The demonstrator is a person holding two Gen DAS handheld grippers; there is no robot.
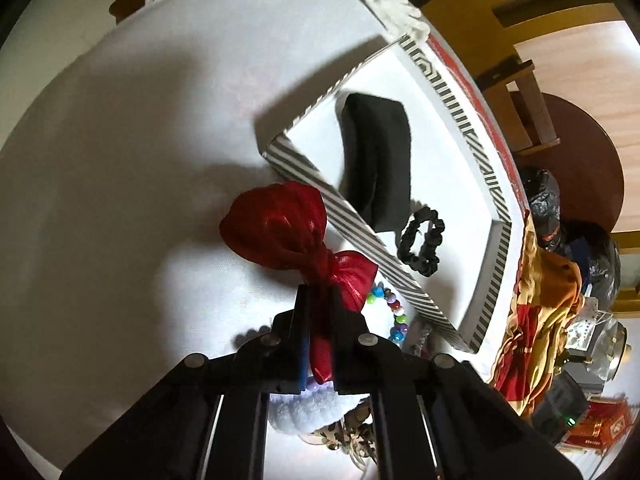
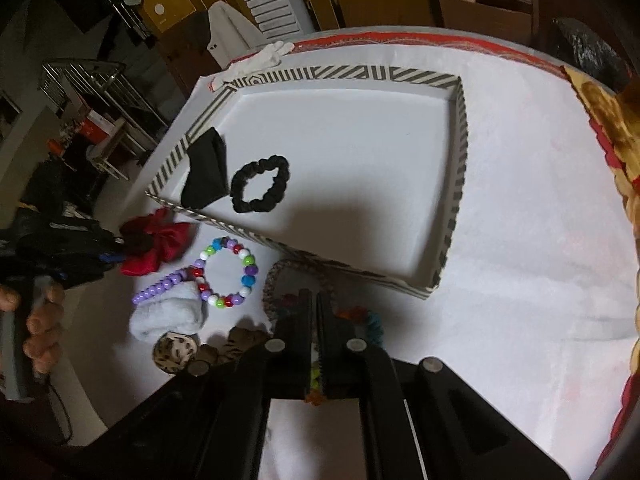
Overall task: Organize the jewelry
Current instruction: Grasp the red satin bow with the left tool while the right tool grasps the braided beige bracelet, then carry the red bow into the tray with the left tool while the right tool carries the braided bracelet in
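With left gripper point(image 1: 318, 300) clenched on red bow point(image 1: 280, 228) and right gripper point(image 2: 316, 304) clamped on colourful piece point(image 2: 316, 376), lift clear over striped wall into tray point(image 2: 460, 152).

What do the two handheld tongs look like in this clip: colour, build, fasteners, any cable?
Both tongs, left and right, are matte black, with flat rectangular fingers on angular linkage arms pinned by round silver-grey fasteners. A blue strip edges the left one's finger. From the right wrist view, the left tool has a grey handle, with a dark cable trailing below it.
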